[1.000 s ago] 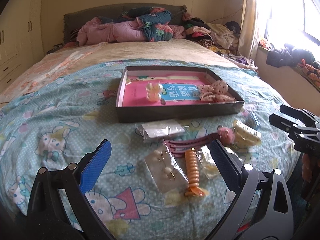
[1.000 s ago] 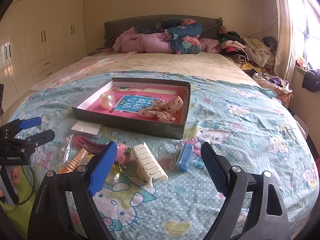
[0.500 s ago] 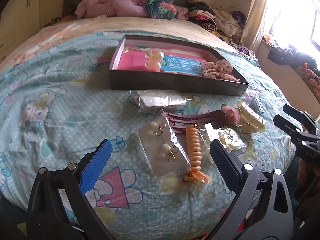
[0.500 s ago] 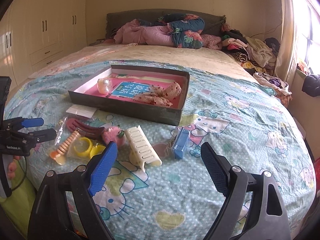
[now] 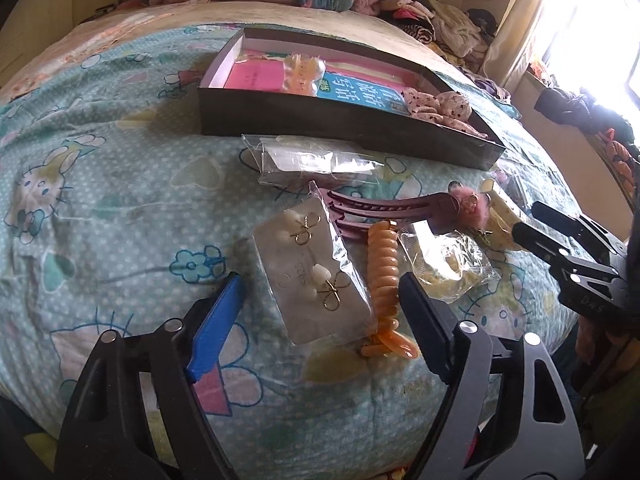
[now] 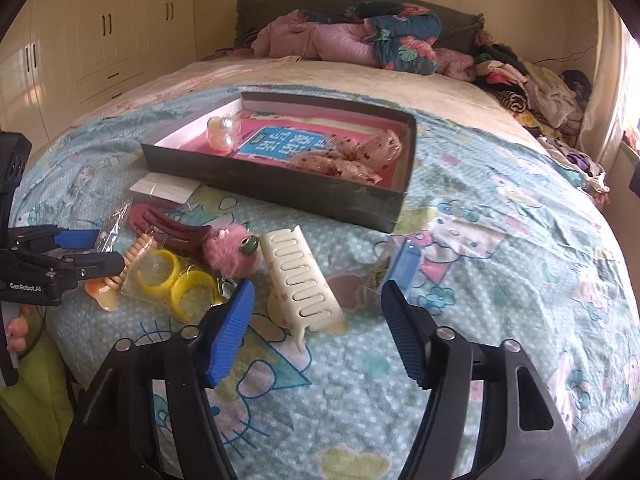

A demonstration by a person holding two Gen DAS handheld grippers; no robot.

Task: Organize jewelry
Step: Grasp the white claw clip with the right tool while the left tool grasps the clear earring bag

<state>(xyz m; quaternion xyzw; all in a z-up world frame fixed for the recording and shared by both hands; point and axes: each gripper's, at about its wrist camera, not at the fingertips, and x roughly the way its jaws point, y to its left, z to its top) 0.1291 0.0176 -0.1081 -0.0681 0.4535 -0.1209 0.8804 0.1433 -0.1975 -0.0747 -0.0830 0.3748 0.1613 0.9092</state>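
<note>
A dark box with a pink lining lies on the bed and holds a pearl clip and a dotted scrunchie. In front of it lie a bag of earrings, an orange coil hair tie, a maroon comb clip and a bag of yellow rings. My left gripper is open, low over the earring bag. My right gripper is open, low over a cream claw clip. A blue item in a bag lies beside it.
The bed has a Hello Kitty cover. Clothes and bedding are piled at the headboard. White wardrobes stand on the left. A clear packet lies against the box's front wall. The bed's front edge is close below both grippers.
Both grippers have moved forward and down toward the items on the bed. The left now hovers over the earring bag, the right over the cream claw clip. Both stayed open.
</note>
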